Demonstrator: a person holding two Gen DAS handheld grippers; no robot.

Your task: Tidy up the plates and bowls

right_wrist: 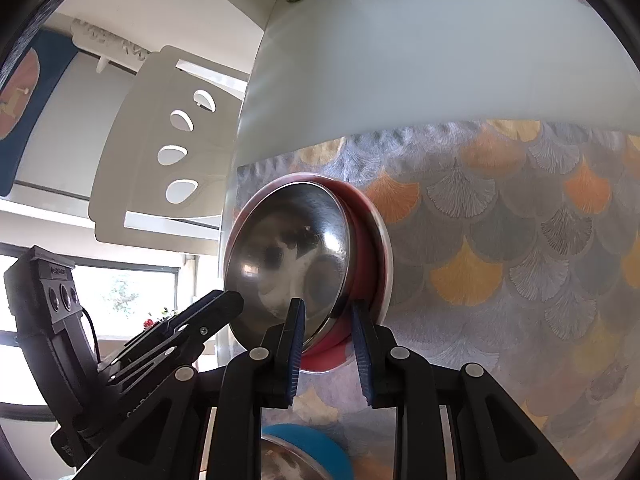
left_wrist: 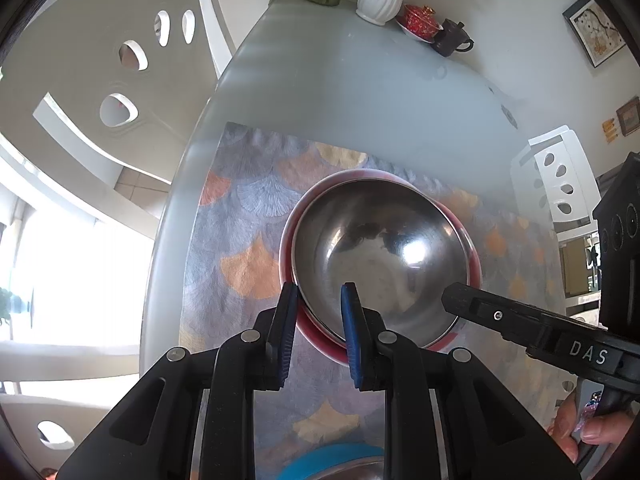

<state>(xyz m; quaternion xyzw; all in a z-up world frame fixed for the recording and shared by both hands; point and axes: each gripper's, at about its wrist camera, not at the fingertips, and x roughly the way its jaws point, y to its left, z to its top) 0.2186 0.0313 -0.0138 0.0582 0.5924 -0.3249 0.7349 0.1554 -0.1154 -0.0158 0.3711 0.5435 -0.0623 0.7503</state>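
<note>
Both claws grip my steel bowl [left_wrist: 376,248]: left claw [left_wrist: 320,336] lower-centre rim, right claw [right_wrist: 328,344] likewise; red bowl [left_wrist: 320,336] beneath.

Blue bowl [left_wrist: 340,460] cut off by bottom edge, behind tool.

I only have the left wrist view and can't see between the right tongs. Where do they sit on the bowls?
Observer: The right tongs straddle the near rims: one finger is inside the steel bowl, the other outside the red bowl.
Operator: Is the steel bowl seated evenly in the red one?
Observer: It looks tilted. In the right wrist view a broad red band shows along its right side, and only a thin edge on its left.
</note>
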